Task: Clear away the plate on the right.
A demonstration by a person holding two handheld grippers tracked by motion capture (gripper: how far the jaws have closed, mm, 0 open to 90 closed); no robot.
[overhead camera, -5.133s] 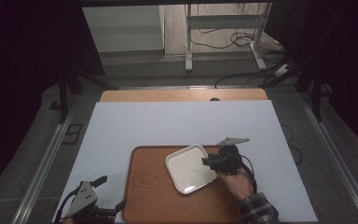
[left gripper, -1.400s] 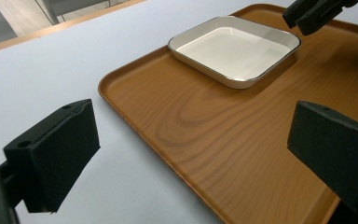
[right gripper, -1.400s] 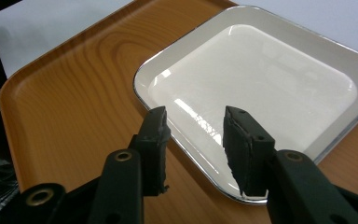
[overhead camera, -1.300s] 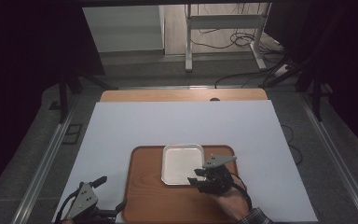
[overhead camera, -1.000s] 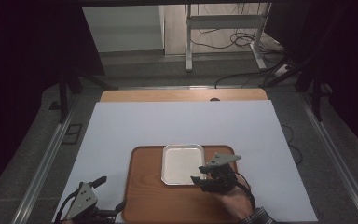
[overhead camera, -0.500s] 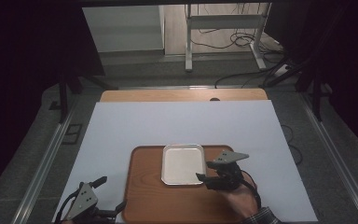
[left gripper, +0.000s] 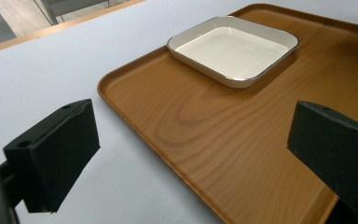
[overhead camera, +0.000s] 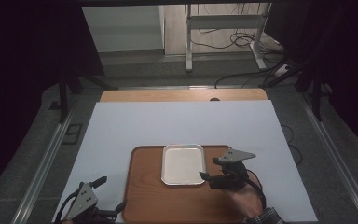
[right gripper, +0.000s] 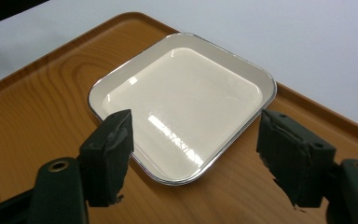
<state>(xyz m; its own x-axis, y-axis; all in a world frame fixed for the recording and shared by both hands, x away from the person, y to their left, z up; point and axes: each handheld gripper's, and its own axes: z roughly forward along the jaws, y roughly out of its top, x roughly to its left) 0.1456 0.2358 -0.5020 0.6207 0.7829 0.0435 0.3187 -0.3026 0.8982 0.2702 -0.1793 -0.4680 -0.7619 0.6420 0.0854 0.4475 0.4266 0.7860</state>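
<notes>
- left gripper [overhead camera: 111, 196]: jaws wide apart, nothing between them, low at near-left edge
- right gripper [overhead camera: 204, 176]: jaws spread, empty, hand [overhead camera: 244, 200] behind it, grey plate on top

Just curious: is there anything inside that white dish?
No. The dish is empty, its whole glossy bottom visible. It sits on the wooden tray; the tray surface beneath it is hidden.
</notes>
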